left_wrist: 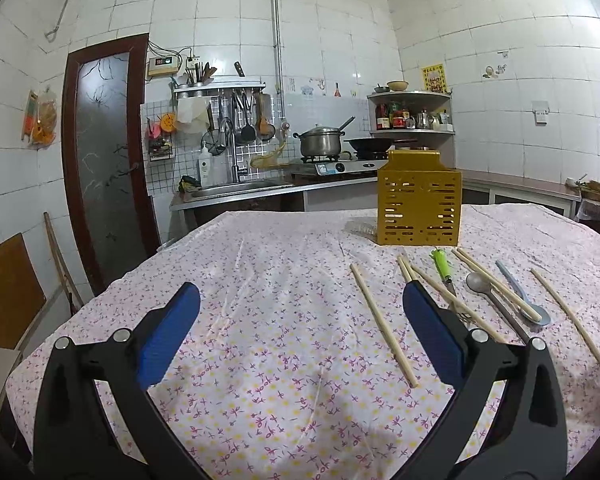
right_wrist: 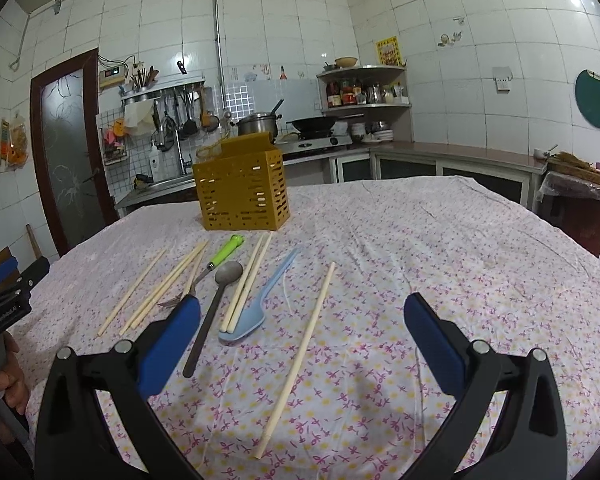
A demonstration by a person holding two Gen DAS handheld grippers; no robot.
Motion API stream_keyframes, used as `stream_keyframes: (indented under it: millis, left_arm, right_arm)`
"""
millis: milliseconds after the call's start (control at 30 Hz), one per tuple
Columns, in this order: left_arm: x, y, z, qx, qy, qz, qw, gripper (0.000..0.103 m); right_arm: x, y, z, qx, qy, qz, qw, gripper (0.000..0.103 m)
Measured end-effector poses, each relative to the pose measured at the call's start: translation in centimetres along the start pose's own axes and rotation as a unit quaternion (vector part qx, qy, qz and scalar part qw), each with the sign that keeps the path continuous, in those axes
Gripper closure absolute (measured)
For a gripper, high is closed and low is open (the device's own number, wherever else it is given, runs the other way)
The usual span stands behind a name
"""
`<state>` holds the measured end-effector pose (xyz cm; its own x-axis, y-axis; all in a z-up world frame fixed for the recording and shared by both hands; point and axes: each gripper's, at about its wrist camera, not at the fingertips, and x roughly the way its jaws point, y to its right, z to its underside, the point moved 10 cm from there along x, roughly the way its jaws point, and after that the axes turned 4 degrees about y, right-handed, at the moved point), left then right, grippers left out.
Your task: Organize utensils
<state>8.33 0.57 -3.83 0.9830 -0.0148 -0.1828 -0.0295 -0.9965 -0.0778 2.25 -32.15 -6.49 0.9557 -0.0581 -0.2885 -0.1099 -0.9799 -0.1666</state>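
Observation:
A yellow slotted utensil holder [left_wrist: 419, 207] [right_wrist: 243, 189] stands upright on the floral tablecloth. In front of it lie several wooden chopsticks [left_wrist: 382, 322] [right_wrist: 296, 358], a green-handled fork [left_wrist: 443, 266] [right_wrist: 227, 253], a dark-handled metal spoon [left_wrist: 478, 282] [right_wrist: 216, 300] and a light blue spoon [left_wrist: 528, 300] [right_wrist: 256, 308]. My left gripper [left_wrist: 300, 304] is open and empty, left of the utensils. My right gripper [right_wrist: 300, 316] is open and empty, with one lone chopstick lying between its fingers on the cloth.
The table [right_wrist: 440, 264] carries a pink floral cloth. Behind it are a kitchen counter with sink [left_wrist: 240, 188], a stove with pot [left_wrist: 322, 142] and wok, and a corner shelf [left_wrist: 412, 114]. The left gripper's body [right_wrist: 4, 300] shows at the right view's left edge.

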Motion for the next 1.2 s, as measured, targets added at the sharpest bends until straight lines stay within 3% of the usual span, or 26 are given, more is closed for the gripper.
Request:
stream_keyframes:
  millis: [567, 833, 1200]
  left_arm:
    - [1.1, -0.1, 0.3, 0.004, -0.027, -0.009, 0.9996, 0.005]
    - [0.4, -0.3, -0.2, 0.002, -0.005, -0.017, 0.9998, 0.005]
    - [0.7, 0.2, 0.1, 0.008, -0.012, -0.017, 0.9998, 0.005]
  right_arm:
    - [1.2, -0.1, 0.8, 0.001, -0.047, -0.007, 0.999, 0.004]
    - [1.3, 0.1, 0.6, 0.001, -0.044, -0.005, 0.999, 0.004]
    - [1.6, 0.1, 0.8, -0.001, -0.055, 0.005, 0.998, 0.004]
